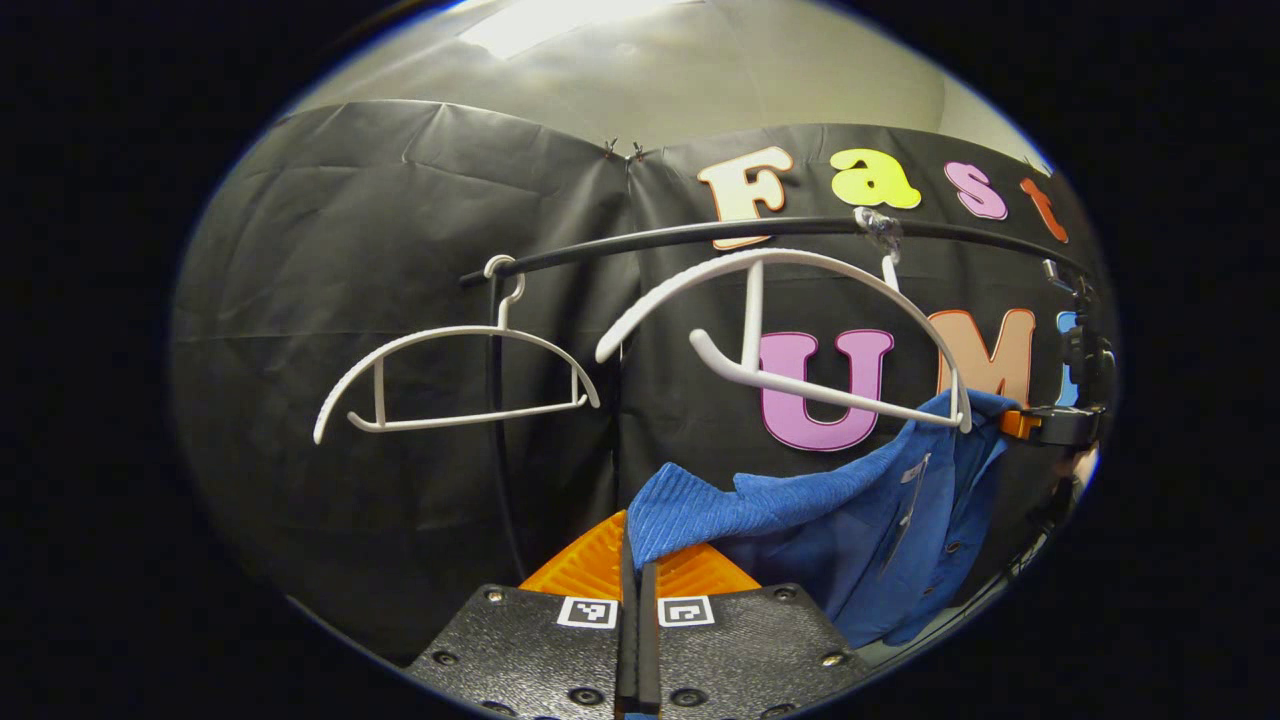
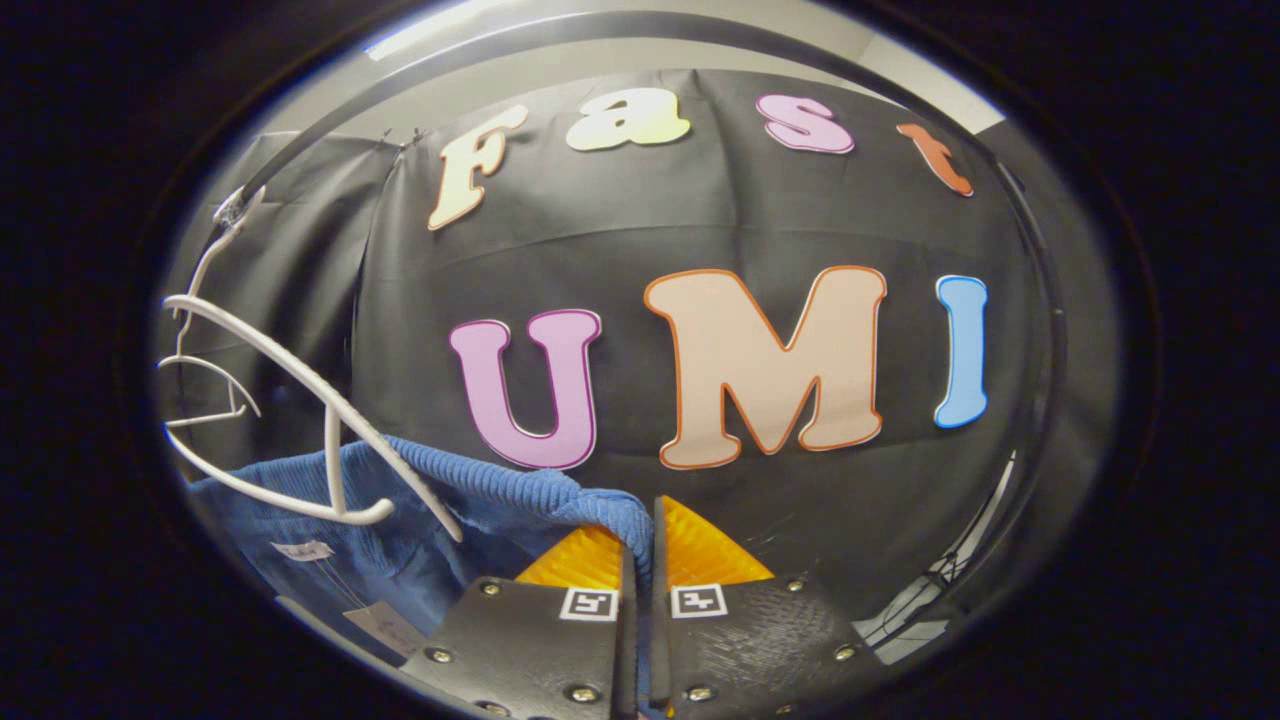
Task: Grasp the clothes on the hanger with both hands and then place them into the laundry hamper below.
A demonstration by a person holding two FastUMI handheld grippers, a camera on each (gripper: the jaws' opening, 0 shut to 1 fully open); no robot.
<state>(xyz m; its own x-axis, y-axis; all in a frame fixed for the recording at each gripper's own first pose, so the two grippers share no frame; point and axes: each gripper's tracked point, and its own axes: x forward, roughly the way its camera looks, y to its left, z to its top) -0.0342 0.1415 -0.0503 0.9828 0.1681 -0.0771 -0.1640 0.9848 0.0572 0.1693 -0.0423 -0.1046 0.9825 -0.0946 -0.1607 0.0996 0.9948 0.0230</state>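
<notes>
A blue ribbed garment (image 1: 800,510) is stretched between both grippers, below a white hanger (image 1: 790,300) that swings tilted on the black rail (image 1: 700,235). My left gripper (image 1: 637,560) is shut on the garment's left corner. In the right gripper view, my right gripper (image 2: 640,540) is shut on the other edge of the blue garment (image 2: 420,500), with the white hanger (image 2: 300,400) up to its left. The right gripper (image 1: 1050,425) also appears at the far right of the left gripper view, beside the cloth.
A second, bare white hanger (image 1: 450,370) hangs on the rail's left end. The black cloth wall (image 1: 350,300) stands close behind the rail. A paper tag (image 2: 300,550) dangles from the garment.
</notes>
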